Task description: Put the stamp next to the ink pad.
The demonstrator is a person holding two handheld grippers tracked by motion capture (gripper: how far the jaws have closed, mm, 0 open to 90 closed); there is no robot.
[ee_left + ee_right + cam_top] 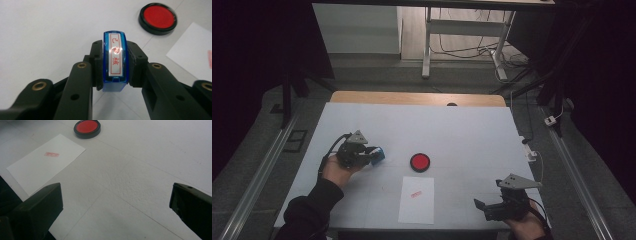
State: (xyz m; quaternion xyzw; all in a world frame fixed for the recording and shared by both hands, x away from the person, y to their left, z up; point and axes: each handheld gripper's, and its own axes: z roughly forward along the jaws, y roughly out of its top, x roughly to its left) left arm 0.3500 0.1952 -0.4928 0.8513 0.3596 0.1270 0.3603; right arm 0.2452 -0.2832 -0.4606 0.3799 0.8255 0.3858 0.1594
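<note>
A blue stamp [114,58] with a white label of red characters is clamped between the jaws of my left gripper [114,62]. In the high view that gripper [371,155] sits left of centre on the table, the blue stamp [378,155] at its tip. To its right lies a round red ink pad [419,162] in a black case, the same red ink pad [157,18] at the upper right of the left gripper view. A white sheet [417,199] with a red imprint [415,194] lies in front of the pad. My right gripper [486,209] rests open at the table's front right.
The white table [462,130] has a wooden strip along its far edge. A white cable and plug [532,152] lie at the right edge. Beyond the table stand a desk frame [427,45] and floor cables.
</note>
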